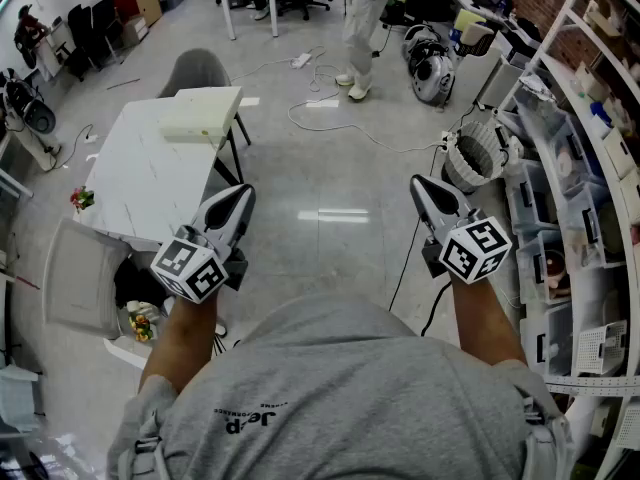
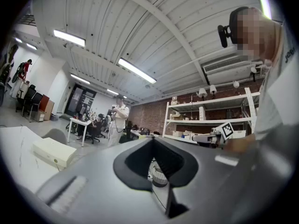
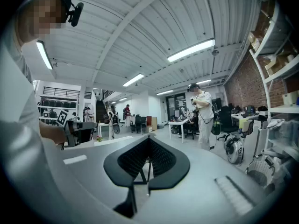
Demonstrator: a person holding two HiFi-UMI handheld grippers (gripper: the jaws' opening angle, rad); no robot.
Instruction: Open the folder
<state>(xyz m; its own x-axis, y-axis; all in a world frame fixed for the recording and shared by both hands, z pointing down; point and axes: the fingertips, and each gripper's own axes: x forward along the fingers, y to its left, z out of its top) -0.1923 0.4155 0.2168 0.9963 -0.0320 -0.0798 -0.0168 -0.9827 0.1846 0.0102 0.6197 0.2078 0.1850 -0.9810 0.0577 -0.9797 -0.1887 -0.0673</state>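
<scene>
We stand over a shiny grey floor, with the white tabletop ahead on our left. At its far corner lies the folder, a thick, pale cream, box-like slab. It is flat and shut, and one edge reaches the tabletop's rim, close to a grey chair. We hold both tools level over the floor, well apart from the folder. The left claw has its jaws together with only air between them, and the right claw is likewise closed and empty.
</scene>
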